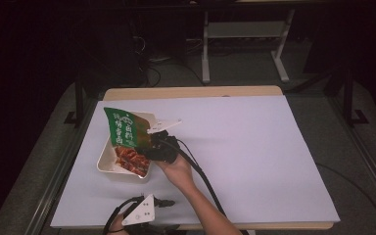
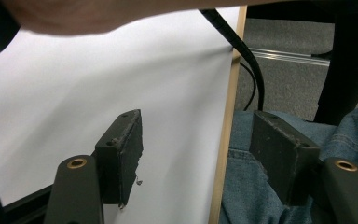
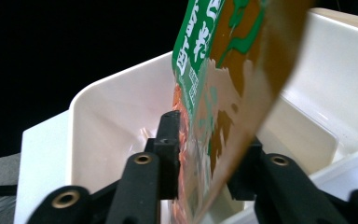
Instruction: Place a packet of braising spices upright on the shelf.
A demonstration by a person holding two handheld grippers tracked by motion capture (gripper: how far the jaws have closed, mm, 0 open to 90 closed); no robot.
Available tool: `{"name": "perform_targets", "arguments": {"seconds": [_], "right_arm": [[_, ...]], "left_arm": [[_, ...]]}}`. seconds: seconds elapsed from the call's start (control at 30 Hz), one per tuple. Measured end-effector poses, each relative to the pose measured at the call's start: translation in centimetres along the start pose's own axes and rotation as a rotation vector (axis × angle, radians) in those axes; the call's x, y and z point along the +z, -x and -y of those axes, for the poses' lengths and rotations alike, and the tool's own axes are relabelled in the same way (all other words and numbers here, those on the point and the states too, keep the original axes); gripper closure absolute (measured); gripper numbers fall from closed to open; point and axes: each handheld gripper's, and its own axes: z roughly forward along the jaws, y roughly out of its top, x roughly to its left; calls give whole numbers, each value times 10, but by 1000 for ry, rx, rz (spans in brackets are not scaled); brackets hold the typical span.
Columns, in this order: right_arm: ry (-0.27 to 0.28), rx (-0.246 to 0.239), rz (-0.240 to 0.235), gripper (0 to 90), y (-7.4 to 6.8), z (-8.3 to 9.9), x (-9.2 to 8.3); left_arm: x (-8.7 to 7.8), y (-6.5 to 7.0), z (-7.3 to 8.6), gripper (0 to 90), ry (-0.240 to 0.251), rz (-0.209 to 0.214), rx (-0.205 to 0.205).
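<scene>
Left tongs (image 1: 169,202) low at the near edge of the surface (image 1: 254,156), jaws well apart, nothing between them; in the left gripper view pointed across the white sheet and its wooden edge, with blue denim (image 2: 279,196) beyond and a black cable (image 2: 242,51) trailing down past that edge. Just ahead, toward the left of the surface, a cream tray (image 1: 108,164), with a green and brown food pouch (image 1: 125,134) standing tilted in it, upper end leaning away over the far left rim, lower end down in the tray. Right tongs (image 1: 147,147) reached in over the tray's near right side, hand (image 1: 176,169) behind, cable running back toward the near edge; in the right gripper view the pouch (image 3: 214,121) between the two jaws, the left pad against its face, the right hidden behind the film; jaws loosened, part open, no firm clamp evident. Tray wall (image 3: 107,121) close behind the jaws, hemming them in on the left. Rest of the white sheet bare to the right; dark floor and a white frame (image 1: 245,34) beyond the far edge.
</scene>
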Motion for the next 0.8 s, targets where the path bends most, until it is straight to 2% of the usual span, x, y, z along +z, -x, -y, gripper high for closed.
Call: {"name": "perform_targets", "arguments": {"seconds": [0.13, 0.3, 0.37, 0.47, 0.5, 0.57, 0.8], "right_arm": [[-10, -16, -10, 618, -2, -1, -5], [-20, -22, -17, 559, -2, -2, -13], [-19, -23, -17, 547, -2, -2, -18], [-19, -17, -20, 522, -1, -2, -22], [-22, -19, -22, 499, 0, -2, -26], [-25, -21, -15, 483, 1, -1, -32], [-17, -11, -29, 438, 4, 2, -53]], "left_arm": [[0, 0, 0, 335, -5, -5, -20], [0, -3, 1, 324, -10, -16, -15], [0, -3, 1, 319, -9, -17, -36], [-1, -6, 1, 319, -15, -24, -22], [-2, -6, 2, 318, -10, -25, -36], [-3, -7, 1, 315, -11, -30, -39], [-4, -10, 2, 304, -18, -42, -36]]}}
